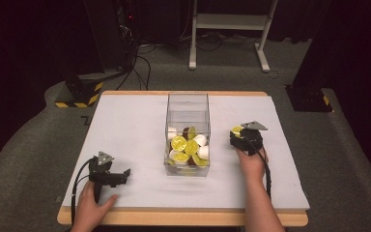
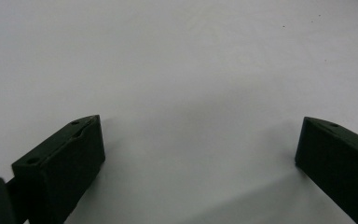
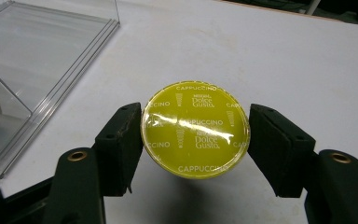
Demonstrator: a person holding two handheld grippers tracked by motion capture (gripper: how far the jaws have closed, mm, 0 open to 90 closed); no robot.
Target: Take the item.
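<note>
A coffee capsule [image 3: 195, 122] with a yellow foil lid printed "Cappuccino" sits between the jaws of my right gripper [image 3: 196, 133], which are shut on its two sides. In the high view this capsule [image 1: 236, 130] and the right gripper [image 1: 241, 136] are just right of a clear plastic box [image 1: 187, 104]. The box holds several capsules [image 1: 187, 146], some with yellow lids and some white. My left gripper [image 1: 123, 174] rests near the table's front left, held by a hand. Its jaws [image 2: 200, 135] stand wide open over bare white tabletop with nothing between them.
The white table [image 1: 125, 125] has a wooden front edge [image 1: 183, 217]. In the right gripper view the clear box wall [image 3: 42, 70] lies to the left of the held capsule. Behind the table are cables, a white frame and black stands on grey carpet.
</note>
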